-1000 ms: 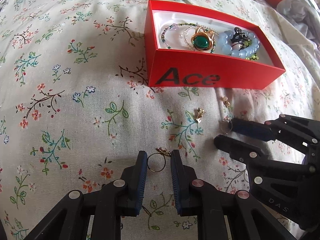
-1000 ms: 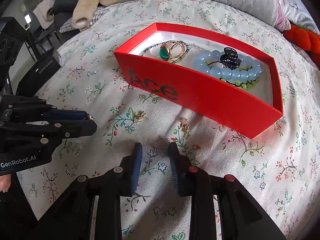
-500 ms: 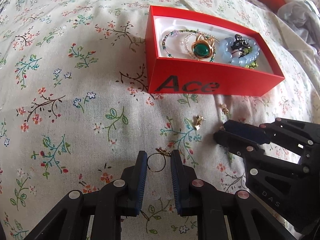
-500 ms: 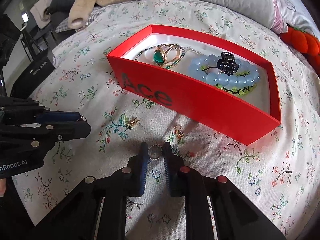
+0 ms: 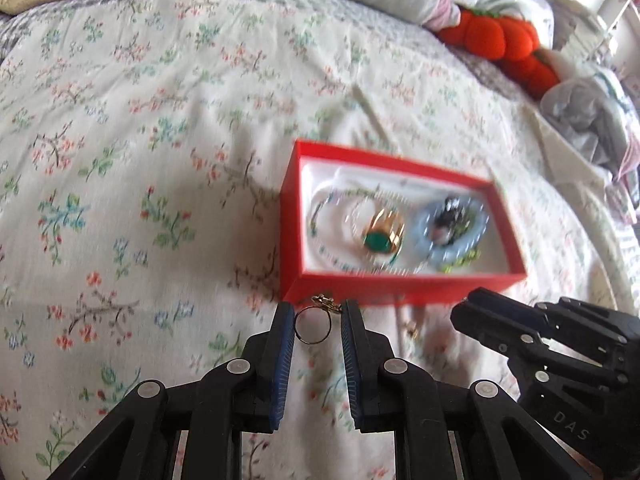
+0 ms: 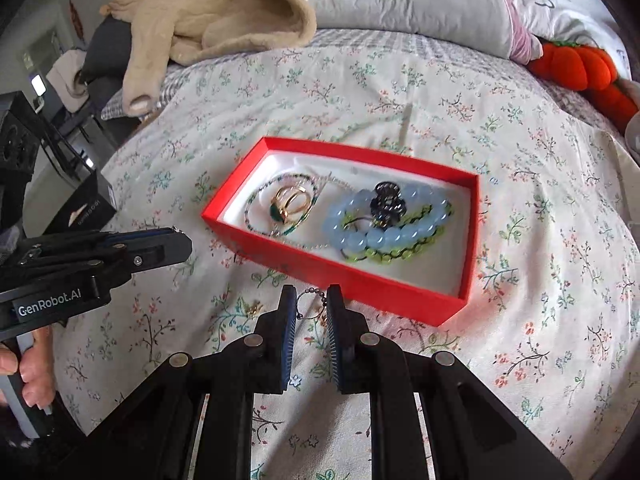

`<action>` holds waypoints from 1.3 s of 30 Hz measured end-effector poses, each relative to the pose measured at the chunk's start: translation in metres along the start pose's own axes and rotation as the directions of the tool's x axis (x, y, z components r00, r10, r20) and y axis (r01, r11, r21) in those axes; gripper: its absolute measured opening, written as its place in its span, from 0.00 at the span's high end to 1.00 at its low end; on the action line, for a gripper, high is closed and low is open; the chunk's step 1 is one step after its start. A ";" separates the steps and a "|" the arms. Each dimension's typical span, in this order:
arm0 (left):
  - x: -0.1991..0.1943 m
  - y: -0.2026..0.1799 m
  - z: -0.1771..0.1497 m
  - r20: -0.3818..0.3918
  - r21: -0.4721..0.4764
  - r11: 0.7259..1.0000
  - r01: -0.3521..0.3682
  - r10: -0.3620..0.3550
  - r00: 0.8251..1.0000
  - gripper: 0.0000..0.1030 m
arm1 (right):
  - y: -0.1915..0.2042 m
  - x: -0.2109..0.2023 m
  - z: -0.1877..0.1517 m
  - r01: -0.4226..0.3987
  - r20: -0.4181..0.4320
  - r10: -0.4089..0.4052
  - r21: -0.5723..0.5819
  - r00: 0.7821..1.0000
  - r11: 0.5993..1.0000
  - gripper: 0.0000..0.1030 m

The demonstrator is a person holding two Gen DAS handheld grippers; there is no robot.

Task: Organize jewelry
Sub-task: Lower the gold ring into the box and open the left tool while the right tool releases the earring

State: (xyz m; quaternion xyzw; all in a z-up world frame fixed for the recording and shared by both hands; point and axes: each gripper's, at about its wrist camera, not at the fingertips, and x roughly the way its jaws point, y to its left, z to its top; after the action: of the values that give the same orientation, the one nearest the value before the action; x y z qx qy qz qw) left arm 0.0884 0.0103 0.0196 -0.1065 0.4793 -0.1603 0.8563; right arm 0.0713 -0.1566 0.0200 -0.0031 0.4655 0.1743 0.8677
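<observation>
- Left gripper [image 5: 318, 326]: its blue pads are clamped on a thin gold ring [image 5: 313, 329] with a small ornament on top, lifted off the floral bedspread [image 5: 120, 208]. In the left wrist view the ring sits at 6 o'clock from the near wall of the red box [image 5: 400, 290].
- Loose pieces: a small gold item [image 6: 253, 307] lies on the bedspread at about 7 o'clock from the box in the right wrist view, between the two tools; another speck shows in the left wrist view, too blurred to name.
- Right gripper [image 6: 311, 310]: its pads pinch a beaded silver ring [image 6: 311, 307], held up just short of the box's near wall, at 6 o'clock from it.
- Red box: open, white-lined, holding a green-stone gold ring [image 6: 289, 205] inside a beaded necklace at the left end, and a blue bead bracelet [image 6: 384, 224] with a dark clip on it at the right.
- Step, as I judge it: both pickups look done and the carry to the box is in hand. Next, each tool needs to clear the near wall, come over bare lining, then part its pads so the ring drops without snagging the necklace.
</observation>
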 end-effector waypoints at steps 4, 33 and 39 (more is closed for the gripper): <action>0.004 -0.006 0.013 0.028 -0.014 0.999 0.032 -0.032 0.999 0.82 | -0.013 -0.013 0.011 0.011 0.042 -0.013 0.050 0.999 0.999 0.84; 0.007 0.001 0.030 0.062 -0.089 0.994 -0.058 0.064 0.996 0.44 | -0.062 -0.005 0.036 0.027 0.046 -0.036 0.179 0.998 0.984 0.83; 0.004 0.007 0.017 0.020 -0.060 0.990 -0.126 0.127 0.992 0.31 | -0.065 -0.003 0.035 0.020 0.025 -0.025 0.195 0.999 0.981 0.67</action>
State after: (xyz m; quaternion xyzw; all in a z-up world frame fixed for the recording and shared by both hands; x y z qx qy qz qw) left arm 0.1060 0.0160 0.0225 -0.1028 0.4792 -0.0904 0.8669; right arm 0.1182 -0.2131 0.0325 0.0791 0.4684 0.1181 0.8720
